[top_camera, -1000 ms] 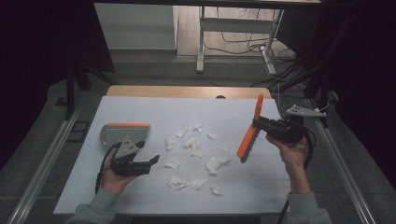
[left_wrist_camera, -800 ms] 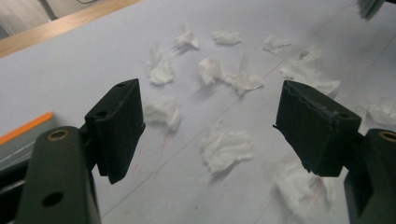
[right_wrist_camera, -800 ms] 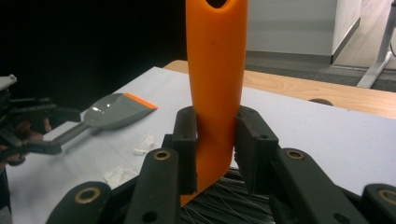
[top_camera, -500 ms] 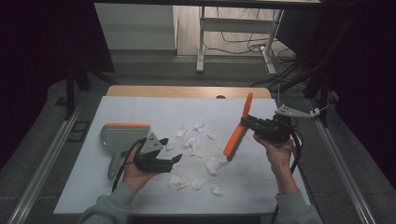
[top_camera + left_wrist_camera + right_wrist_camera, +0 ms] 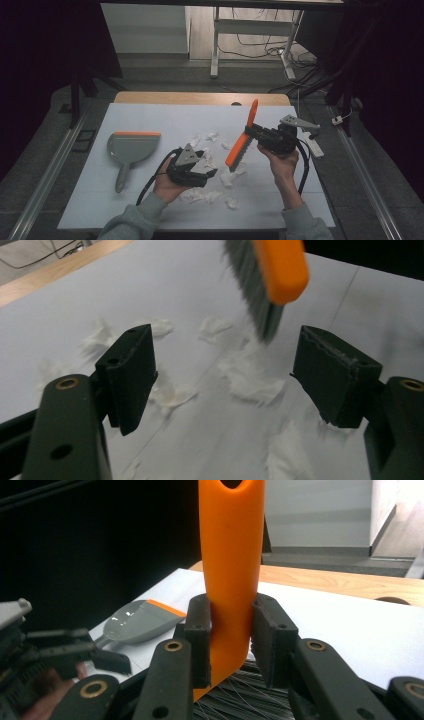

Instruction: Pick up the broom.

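High view puts the grey dustpan [image 5: 132,147] untouched at the left, while the left gripper [image 5: 210,174], jaws spread and empty, has slid right from beside it to the paper scraps [image 5: 207,196]. The right gripper [image 5: 252,131], clenched on the orange brush [image 5: 241,142], has moved left and lowered its bristles to the pile's right edge, so sweeping looks imminent. Bare table [image 5: 150,112] lies open far and left toward the pan; the near edge sits close behind the scraps.

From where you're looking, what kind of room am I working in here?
Probably a lab or recording workshop, not a home: a white-covered table on a wooden top, dark curtains around it, metal floor rails, and loose cables by a metal stand behind.
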Demonstrator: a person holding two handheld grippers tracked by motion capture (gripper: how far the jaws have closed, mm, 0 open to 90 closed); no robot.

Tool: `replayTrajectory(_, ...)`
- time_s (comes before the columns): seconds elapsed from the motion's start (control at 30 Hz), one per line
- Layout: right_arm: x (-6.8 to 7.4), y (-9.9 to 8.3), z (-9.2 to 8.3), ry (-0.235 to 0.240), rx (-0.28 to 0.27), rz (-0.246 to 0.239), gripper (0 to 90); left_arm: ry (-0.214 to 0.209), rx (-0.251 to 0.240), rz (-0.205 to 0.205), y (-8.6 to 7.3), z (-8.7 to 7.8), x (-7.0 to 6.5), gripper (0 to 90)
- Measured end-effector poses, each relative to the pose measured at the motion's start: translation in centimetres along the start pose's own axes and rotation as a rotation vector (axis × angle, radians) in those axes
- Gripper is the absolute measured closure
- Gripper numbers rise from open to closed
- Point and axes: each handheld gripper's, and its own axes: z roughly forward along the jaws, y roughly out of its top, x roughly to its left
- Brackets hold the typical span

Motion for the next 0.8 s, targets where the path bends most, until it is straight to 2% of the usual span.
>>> replayTrajectory(0.2, 0.5, -0.6, 1.0, 0.01, 0.005, 0.014, 70.5, -0.008, 0.021, 0.021, 0.3, 1.5, -0.7, 27.5)
replayTrajectory(0.43, 1.0, -1.3, 1.9, 0.016, -0.014, 0.047, 70.4, -0.011, 0.023, 0.003, 0.2, 2.6, -0.9, 32.1)
replayTrajectory(0.5, 1.1, -1.5, 2.2, 0.024, -0.019, 0.057, 70.4, 0.001, 0.017, 0.007, 0.1, 2.7, -0.9, 37.2)
replayTrajectory(0.53, 1.2, -1.7, 2.3, 0.025, -0.021, 0.062, 70.4, 0.017, 0.019, -0.002, 0.0, 2.9, -0.8, 39.1)
replayTrajectory(0.63, 1.3, -2.0, 2.7, 0.034, -0.024, 0.084, 70.4, 0.03, 0.015, -0.014, -0.1, 3.1, -0.6, 49.7)
replayTrajectory(0.67, 1.3, -2.0, 2.7, 0.034, -0.024, 0.084, 70.4, 0.038, 0.015, -0.015, -0.2, 3.2, -0.5, 49.7)
replayTrajectory(0.7, 1.4, -2.3, 3.0, 0.039, -0.02, 0.098, 70.4, 0.045, 0.014, -0.017, -0.3, 3.3, -0.4, 56.8)
replayTrajectory(0.8, 1.6, -2.5, 3.3, 0.046, -0.016, 0.111, 70.4, 0.064, 0.012, -0.017, -0.4, 3.3, -0.2, 66.1)
